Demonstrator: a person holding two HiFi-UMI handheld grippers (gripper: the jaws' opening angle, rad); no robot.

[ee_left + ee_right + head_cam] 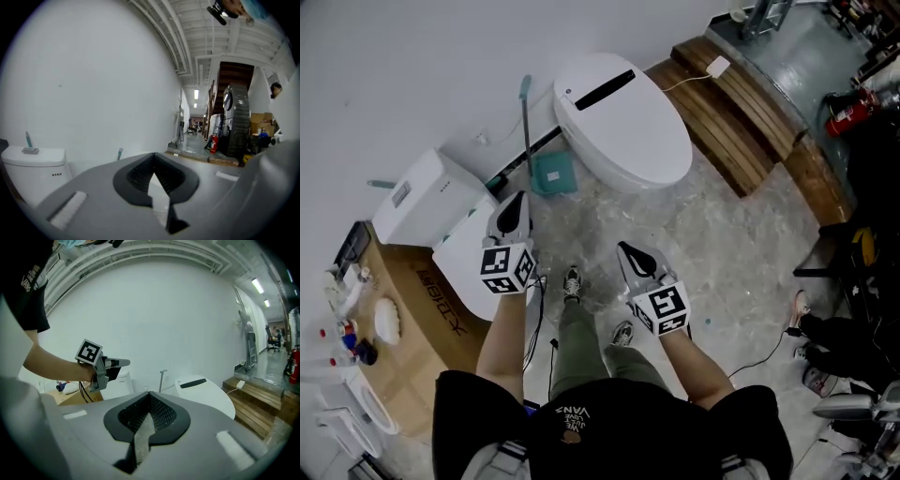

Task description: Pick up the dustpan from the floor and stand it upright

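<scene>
Dustpan (553, 173) beside toilet (623, 122), well apart from both jaws (shut, nothing between)

The head camera looked steeply down from above the person's shoulders, taking in the floor (722, 234), the toilet (623, 122) and the white wall (412, 75) from some way off. The camera on the left hand-held gripper (517, 199) sat close behind its jaws, facing almost level along that wall toward a distant corridor. The camera on the right hand-held gripper (626, 249) faced the wall, sharing the toilet with the head view. A teal tip low in the left gripper view was possibly the handle of the dustpan (553, 173).
</scene>
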